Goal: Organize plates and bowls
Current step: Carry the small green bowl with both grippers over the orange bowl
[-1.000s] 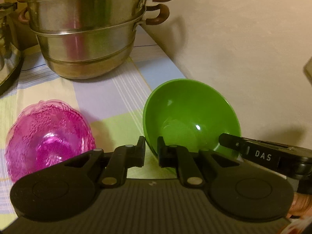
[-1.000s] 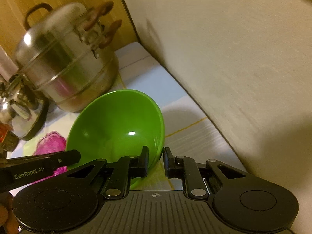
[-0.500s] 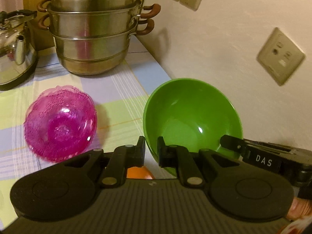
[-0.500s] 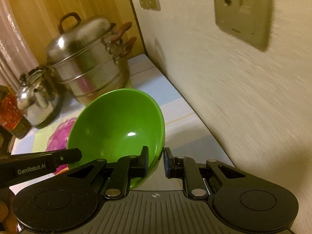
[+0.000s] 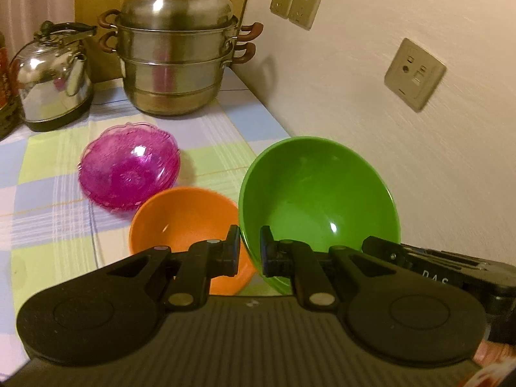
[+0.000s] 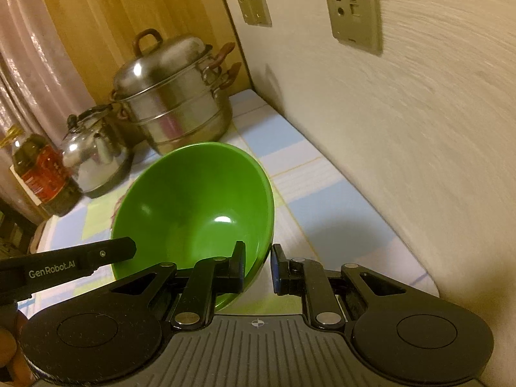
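Step in hand, as judged: large glossy green plastic bowl point(image 5: 317, 206) carried clear of checked tablecloth point(image 5: 54, 213), lower right of left view, frame centre in right view. Rim pinched on one side by left gripper point(image 5: 250, 251), on opposite side by right gripper point(image 6: 258, 266). Bowl round, no long axis; tilted, mouth turned toward cameras. Next move, as judged: lowering into smaller orange plastic bowl point(image 5: 183, 222), lower centre, calls for levelling. Pink ribbed translucent bowl point(image 5: 129, 166) seen beyond it.

Counter point(image 5: 222, 135) against wall point(image 5: 387, 129) — steamer pot point(image 5: 175, 61) at the far corner, kettle point(image 5: 51, 77) to its left. Nearer: patterned bowl point(image 5: 129, 166), plain bowl point(image 5: 180, 216) just before it, tilted bowl point(image 5: 317, 206) to their right — clamped between both sets of jaws.
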Demonstrator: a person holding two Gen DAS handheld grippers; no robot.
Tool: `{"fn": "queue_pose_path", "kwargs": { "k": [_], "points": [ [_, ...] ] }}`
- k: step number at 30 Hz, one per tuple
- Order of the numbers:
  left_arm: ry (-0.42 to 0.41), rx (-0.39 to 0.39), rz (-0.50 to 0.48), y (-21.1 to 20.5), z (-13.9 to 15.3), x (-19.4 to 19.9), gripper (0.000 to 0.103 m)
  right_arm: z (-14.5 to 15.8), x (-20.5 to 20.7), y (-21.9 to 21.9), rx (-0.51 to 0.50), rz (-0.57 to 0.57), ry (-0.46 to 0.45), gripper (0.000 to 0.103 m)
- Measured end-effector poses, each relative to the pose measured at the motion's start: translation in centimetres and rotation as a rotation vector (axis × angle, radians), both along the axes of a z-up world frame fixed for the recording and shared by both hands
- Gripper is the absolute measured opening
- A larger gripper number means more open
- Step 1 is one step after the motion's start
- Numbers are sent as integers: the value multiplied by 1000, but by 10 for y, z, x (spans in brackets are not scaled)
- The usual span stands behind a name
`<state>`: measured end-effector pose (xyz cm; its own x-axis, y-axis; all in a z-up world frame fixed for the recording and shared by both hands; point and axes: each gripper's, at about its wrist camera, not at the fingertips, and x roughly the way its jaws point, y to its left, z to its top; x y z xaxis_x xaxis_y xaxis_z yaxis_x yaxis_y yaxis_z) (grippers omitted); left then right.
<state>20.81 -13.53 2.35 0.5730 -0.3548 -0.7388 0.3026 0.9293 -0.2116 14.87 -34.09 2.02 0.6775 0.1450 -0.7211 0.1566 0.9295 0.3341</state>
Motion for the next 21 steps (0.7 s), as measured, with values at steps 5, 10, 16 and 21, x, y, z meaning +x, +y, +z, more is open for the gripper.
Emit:
{"fn": "queue_pose_path", "kwargs": {
  "k": [5, 10, 16, 21],
  "points": [
    [-9, -4, 18, 14, -4, -31, 11, 1, -29, 12, 4, 12, -11, 16],
    [-26, 6, 33, 25, -7, -61, 11, 1, -48, 22, 2, 32, -22, 16],
    [-17, 1, 58, 41, -13, -88, 11, -4, -71, 34, -5, 67, -17, 16],
    [-14, 12, 77, 56, -17, -107, 11, -10, -86, 48, -7, 100, -9, 16]
  ]
}}
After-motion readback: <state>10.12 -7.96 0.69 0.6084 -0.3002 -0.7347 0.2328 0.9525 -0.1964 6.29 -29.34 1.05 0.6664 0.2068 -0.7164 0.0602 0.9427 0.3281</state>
